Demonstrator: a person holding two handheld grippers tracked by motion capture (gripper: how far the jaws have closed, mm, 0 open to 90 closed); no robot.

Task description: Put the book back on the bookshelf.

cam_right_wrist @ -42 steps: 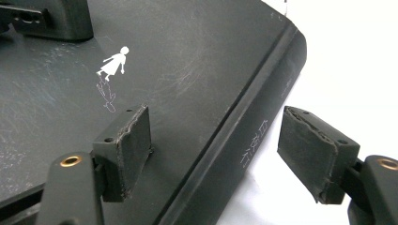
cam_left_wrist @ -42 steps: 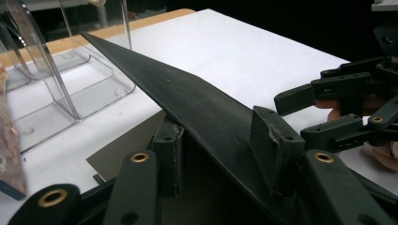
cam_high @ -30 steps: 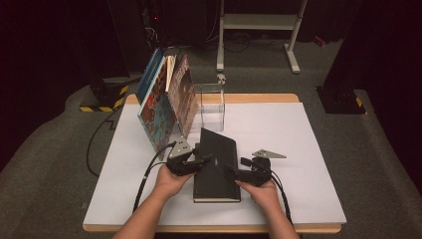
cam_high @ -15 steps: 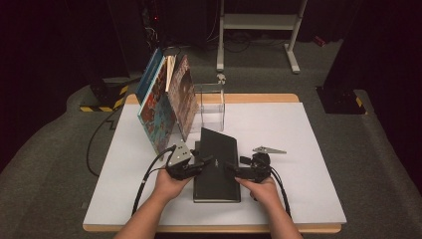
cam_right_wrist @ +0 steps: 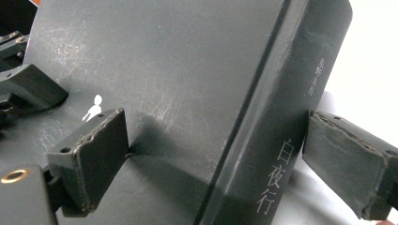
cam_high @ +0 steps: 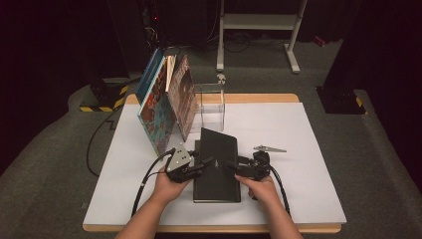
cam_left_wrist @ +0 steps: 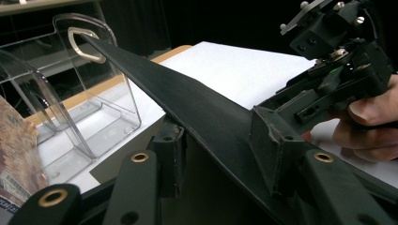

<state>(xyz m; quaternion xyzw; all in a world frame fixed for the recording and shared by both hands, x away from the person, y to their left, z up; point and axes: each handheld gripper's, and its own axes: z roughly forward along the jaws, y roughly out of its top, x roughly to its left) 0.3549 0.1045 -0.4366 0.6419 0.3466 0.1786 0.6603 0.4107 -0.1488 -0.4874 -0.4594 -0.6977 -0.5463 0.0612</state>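
Book on table, before clear bin (books left).

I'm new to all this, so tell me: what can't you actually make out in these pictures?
- Black book: its underside is hidden, facing the table, in the high view.
- Spine lettering: cut off by the bottom edge, right gripper view.
- Standing books: cover print too small, high view.
- Clear holder: its left part is cut off, left gripper view.

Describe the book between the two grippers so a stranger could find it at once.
On the white table, in front of the clear plastic stand, lies a black book. Unlike the colourful books leaning upright to its left, it is plain black, with white characters on its spine.
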